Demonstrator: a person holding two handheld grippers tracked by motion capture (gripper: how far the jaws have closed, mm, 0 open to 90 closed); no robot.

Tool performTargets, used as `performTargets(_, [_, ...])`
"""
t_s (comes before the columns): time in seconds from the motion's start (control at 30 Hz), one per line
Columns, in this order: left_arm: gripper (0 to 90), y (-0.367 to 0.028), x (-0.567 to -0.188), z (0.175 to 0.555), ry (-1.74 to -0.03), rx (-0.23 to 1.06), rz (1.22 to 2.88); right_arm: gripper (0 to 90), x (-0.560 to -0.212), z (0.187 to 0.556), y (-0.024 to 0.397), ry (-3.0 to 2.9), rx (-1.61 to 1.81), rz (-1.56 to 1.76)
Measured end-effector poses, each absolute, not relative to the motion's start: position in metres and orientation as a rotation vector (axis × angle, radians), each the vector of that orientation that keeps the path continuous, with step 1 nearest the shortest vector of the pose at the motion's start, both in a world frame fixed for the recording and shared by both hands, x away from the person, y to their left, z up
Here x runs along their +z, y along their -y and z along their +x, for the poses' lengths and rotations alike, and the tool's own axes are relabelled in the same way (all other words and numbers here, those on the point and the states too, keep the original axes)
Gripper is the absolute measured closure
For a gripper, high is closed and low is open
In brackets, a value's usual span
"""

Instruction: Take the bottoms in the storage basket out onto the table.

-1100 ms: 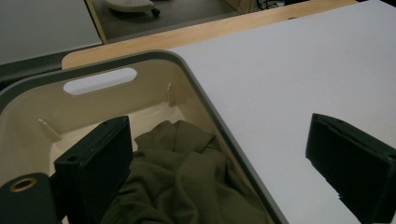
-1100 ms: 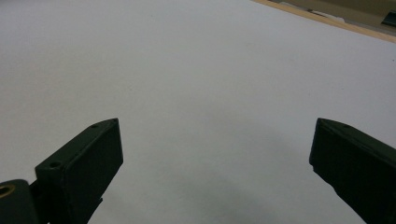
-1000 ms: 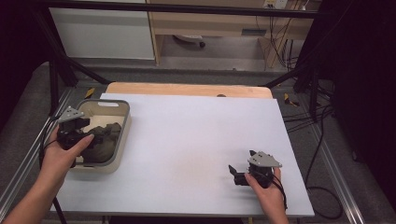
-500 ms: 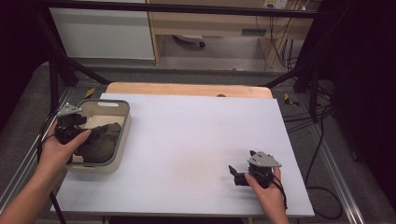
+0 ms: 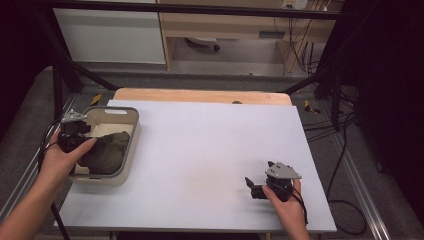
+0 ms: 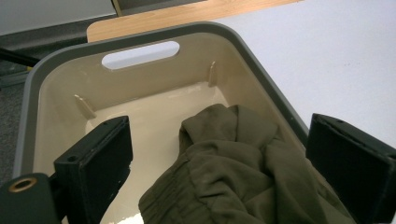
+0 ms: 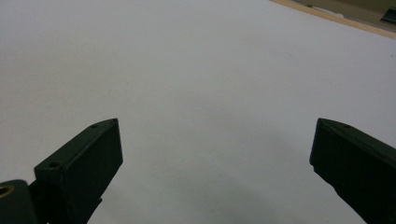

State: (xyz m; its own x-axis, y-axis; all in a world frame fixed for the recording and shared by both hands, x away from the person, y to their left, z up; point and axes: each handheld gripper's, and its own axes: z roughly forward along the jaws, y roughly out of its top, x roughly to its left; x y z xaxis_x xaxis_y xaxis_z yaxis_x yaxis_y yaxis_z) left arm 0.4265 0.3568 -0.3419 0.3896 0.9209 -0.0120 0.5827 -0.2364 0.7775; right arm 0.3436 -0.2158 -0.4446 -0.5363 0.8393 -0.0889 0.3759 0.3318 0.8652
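Olive-green cloth [image 5: 106, 151] lies bunched in the beige tub [image 5: 131, 145] with the grey rim, at about nine o'clock on the white tabletop [image 5: 200, 150]. A strip of bare wood [image 5: 200, 95] edges the tabletop at twelve o'clock. Beyond it are a grey floor, a wooden cabinet and loose cables.

In the high view the left gripper [image 5: 82, 142] hovers over the tub, and the right gripper [image 5: 250, 185] rests low at five o'clock, well apart from the tub.

The left gripper view adds the cloth's folds [image 6: 243, 177], the tub's handle slot [image 6: 140, 53], and the jaws spread wide on either side of the cloth, not pinching it. The right gripper view shows its jaws spread wide over bare white surface, holding nothing.
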Motion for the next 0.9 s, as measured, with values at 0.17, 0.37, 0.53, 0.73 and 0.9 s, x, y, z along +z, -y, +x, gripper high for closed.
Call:
performTargets(0.17, [7.1, -0.360, -0.343, 0.429, -1.303, 0.596, 1.933, 3.0, -0.445, 0.344, 0.216, -2.068, 1.131, 1.060])
performTargets(0.37, [6.9, -0.359, -0.345, 0.430, -1.305, 0.572, 1.942, 3.1, -0.445, 0.344, 0.215, -2.069, 1.130, 1.066])
performTargets(0.53, [6.5, -0.360, -0.349, 0.435, -1.303, 0.542, 1.959, 3.0, -0.445, 0.344, 0.215, -2.073, 1.129, 1.064])
performTargets(0.73, [6.8, -0.362, -0.354, 0.443, -1.322, 0.491, 1.961, 3.0, -0.445, 0.344, 0.217, -2.069, 1.128, 1.076])
performTargets(0.9, [7.3, -0.356, -0.345, 0.437, -1.285, 0.477, 1.954, 3.0, -0.445, 0.345, 0.218, -2.065, 1.132, 1.081])
